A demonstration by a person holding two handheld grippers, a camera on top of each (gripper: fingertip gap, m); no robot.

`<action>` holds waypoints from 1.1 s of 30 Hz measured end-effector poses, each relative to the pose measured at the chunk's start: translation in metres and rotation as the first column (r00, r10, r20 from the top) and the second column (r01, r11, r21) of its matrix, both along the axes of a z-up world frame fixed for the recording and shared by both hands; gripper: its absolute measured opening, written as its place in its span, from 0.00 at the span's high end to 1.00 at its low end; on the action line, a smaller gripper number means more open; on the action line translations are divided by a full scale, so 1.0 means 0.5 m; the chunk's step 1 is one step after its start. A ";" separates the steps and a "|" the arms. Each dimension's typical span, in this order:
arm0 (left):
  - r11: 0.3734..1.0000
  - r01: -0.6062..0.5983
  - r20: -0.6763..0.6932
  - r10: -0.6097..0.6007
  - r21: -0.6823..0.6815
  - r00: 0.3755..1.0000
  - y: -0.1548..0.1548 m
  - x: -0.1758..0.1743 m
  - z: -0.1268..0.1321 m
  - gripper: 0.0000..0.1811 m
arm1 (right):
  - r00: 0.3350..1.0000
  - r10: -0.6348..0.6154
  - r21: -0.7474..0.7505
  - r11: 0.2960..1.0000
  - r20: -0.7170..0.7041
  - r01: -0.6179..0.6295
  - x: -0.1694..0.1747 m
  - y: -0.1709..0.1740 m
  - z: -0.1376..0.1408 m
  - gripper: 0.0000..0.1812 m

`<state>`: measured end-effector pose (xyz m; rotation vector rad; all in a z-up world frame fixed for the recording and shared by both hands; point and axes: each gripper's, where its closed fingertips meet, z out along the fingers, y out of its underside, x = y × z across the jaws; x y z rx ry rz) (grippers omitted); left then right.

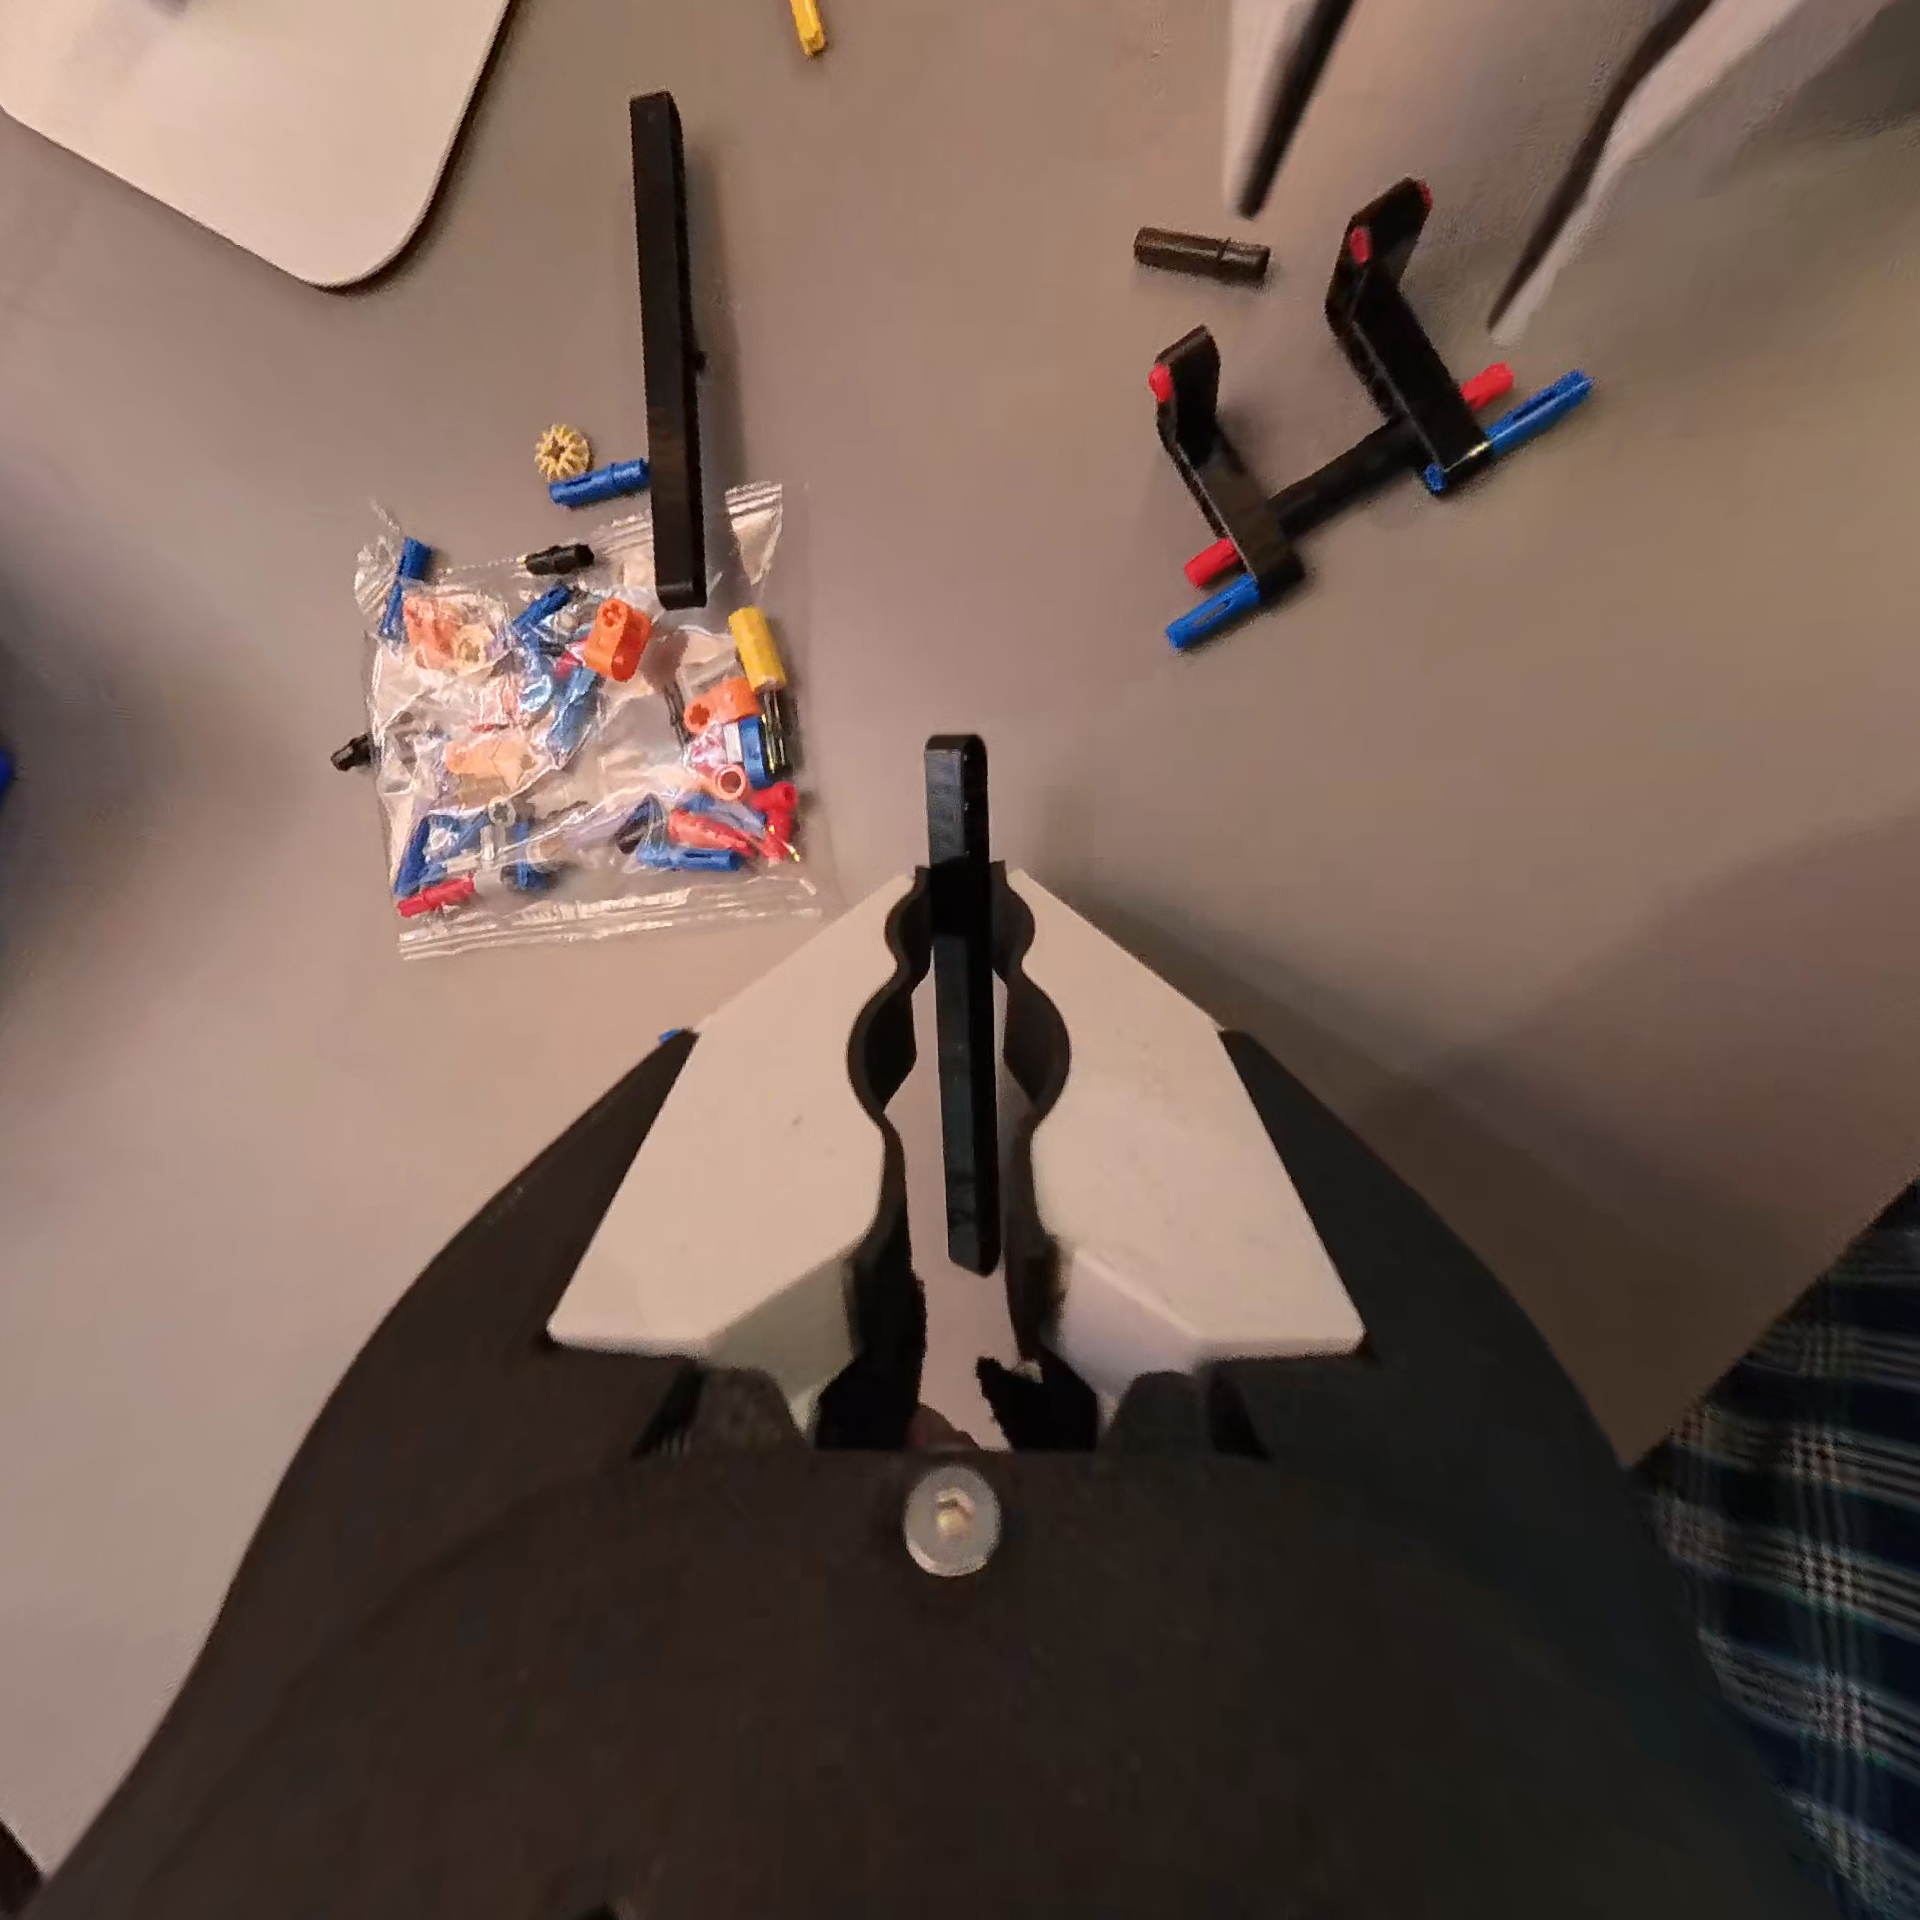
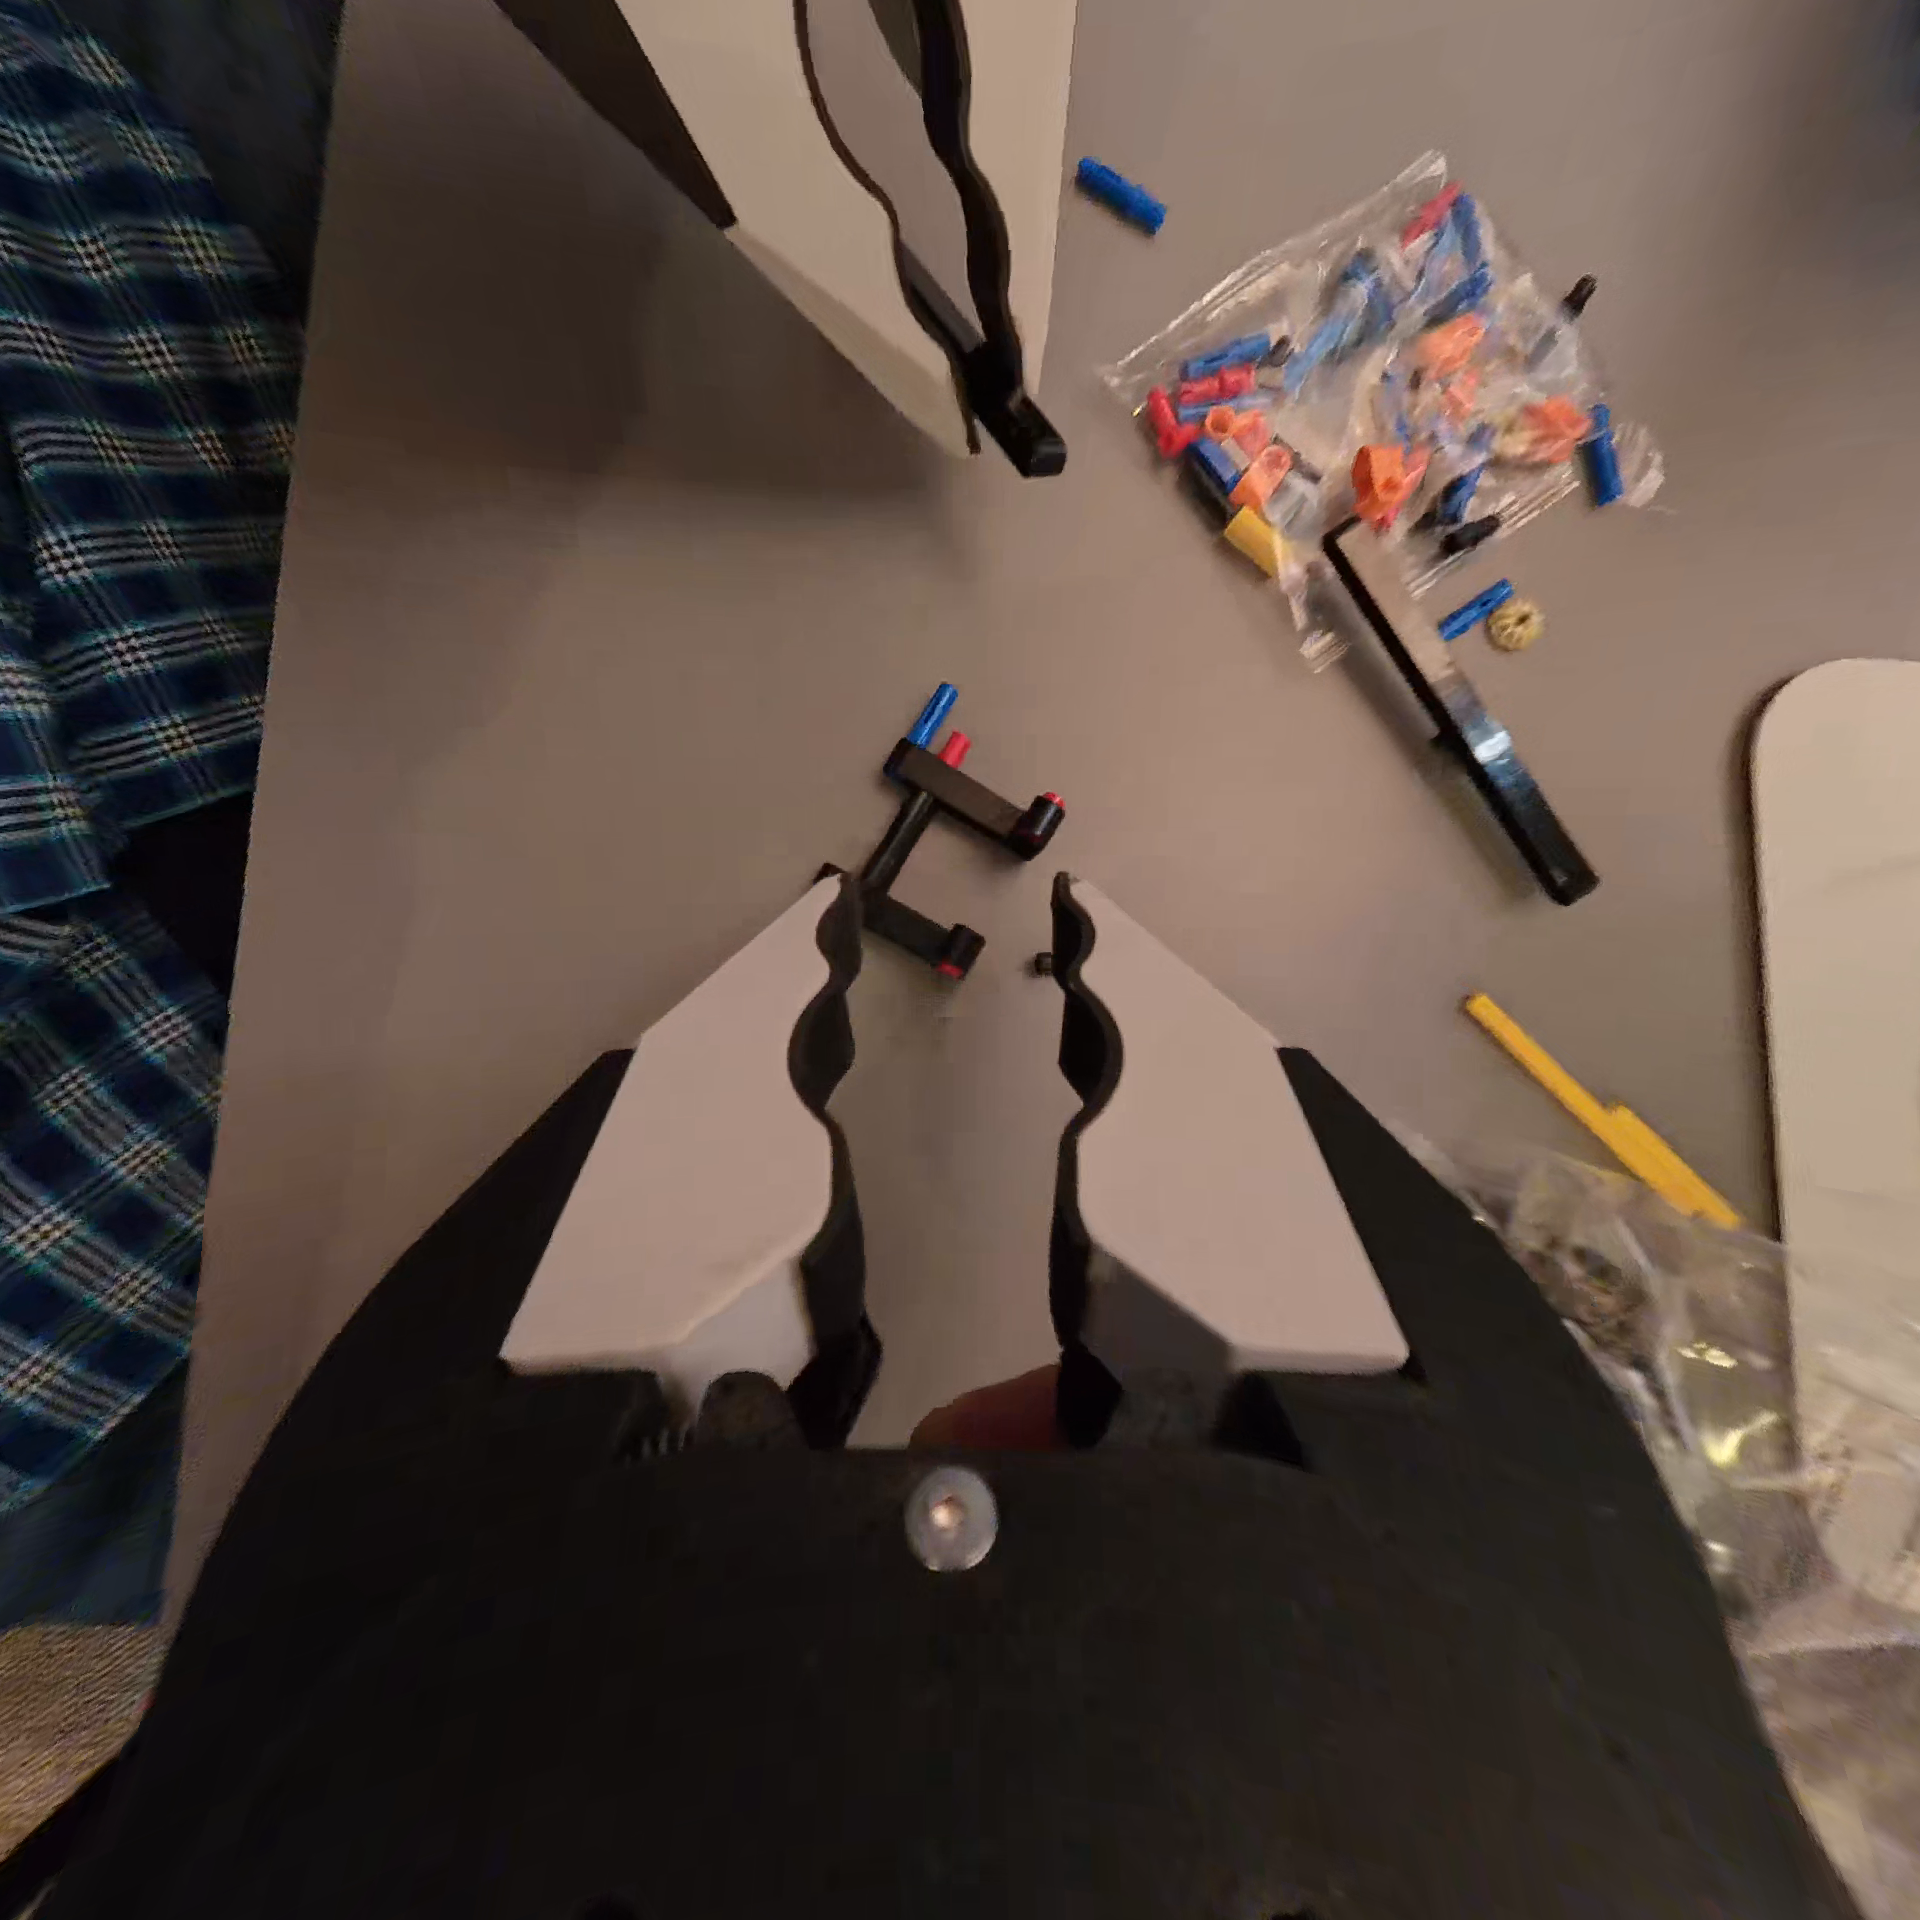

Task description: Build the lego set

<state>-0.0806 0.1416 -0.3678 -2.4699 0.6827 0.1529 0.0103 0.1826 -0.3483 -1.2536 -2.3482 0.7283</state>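
Observation:
My left gripper (image 1: 961,883) is shut on a long black beam (image 1: 958,997), held edge-up above the grey table; it also shows in the right wrist view (image 2: 997,416). A partly built black frame (image 1: 1340,416) with red and blue pins stands on the table to the right of it. In the right wrist view that frame (image 2: 966,831) lies just beyond my open, empty right gripper (image 2: 951,883), partly between the fingertips. A second long black beam (image 1: 665,353) lies at the back, its end resting on a clear bag of small parts (image 1: 592,727).
A loose blue pin (image 1: 597,483) and tan gear (image 1: 561,452) lie by the bag. A dark pin (image 1: 1200,252) lies behind the frame. A yellow axle (image 2: 1600,1112) and crumpled plastic bags (image 2: 1714,1455) lie right of my right gripper. A pale board (image 2: 1849,935) is at the right edge. A plaid sleeve (image 2: 104,520) is left. The left gripper's tips are roughly 11 cm from the right gripper's. From either gripper's tips it is about 12 cm to the loose blue pin (image 1: 597,483). It turns up in the right wrist view (image 2: 1474,607) as well.

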 end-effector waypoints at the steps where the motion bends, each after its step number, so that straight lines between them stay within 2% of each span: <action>1: 1.000 -0.009 -0.005 0.009 -0.006 1.000 -0.001 0.000 -0.004 0.96 | 1.000 0.000 -0.006 1.000 0.012 0.000 0.003 -0.008 -0.006 0.82; 4: 1.000 0.000 -0.071 -0.001 -0.012 0.997 -0.002 -0.003 -0.013 0.96 | 0.998 -0.047 0.002 0.999 0.045 0.047 0.003 -0.018 -0.030 0.88; 9: 1.000 0.010 -0.142 -0.009 0.011 0.990 0.006 -0.006 -0.012 0.96 | 0.991 -0.119 -0.047 0.991 0.055 0.122 -0.006 -0.035 -0.045 0.90; 11: 1.000 0.008 -0.151 -0.004 0.027 0.989 0.010 -0.008 -0.012 0.96 | 0.989 -0.139 -0.043 0.989 0.054 0.141 -0.009 -0.038 -0.047 0.88; 17: 0.988 0.012 -0.155 0.012 0.157 0.988 0.031 -0.016 0.028 0.96 | 0.973 -0.218 -0.166 0.965 -0.081 0.203 -0.048 -0.024 0.032 0.83; 20: 0.971 0.060 -0.144 -0.026 0.232 0.989 0.046 0.002 0.063 0.96 | 0.950 -0.282 -0.309 0.923 -0.137 0.229 -0.081 -0.010 0.080 0.82; 22: 0.961 0.077 -0.115 -0.047 0.267 0.992 0.053 0.015 0.085 0.96 | 0.945 -0.282 -0.397 0.896 -0.167 0.198 -0.097 -0.008 0.109 0.83; 25: 0.945 0.101 -0.084 -0.078 0.311 0.993 0.056 0.029 0.110 0.96 | 0.950 -0.253 -0.442 0.884 -0.182 0.151 -0.112 -0.011 0.126 0.84; 28: 0.930 0.144 -0.080 -0.124 0.338 0.989 0.052 0.043 0.123 0.96 | 0.960 -0.214 -0.473 0.875 -0.179 0.107 -0.121 -0.025 0.132 0.89; 33: 0.914 0.147 -0.035 -0.145 0.378 0.989 0.050 0.049 0.145 0.96 | 0.971 -0.174 -0.500 0.863 -0.165 0.069 -0.128 -0.045 0.135 0.96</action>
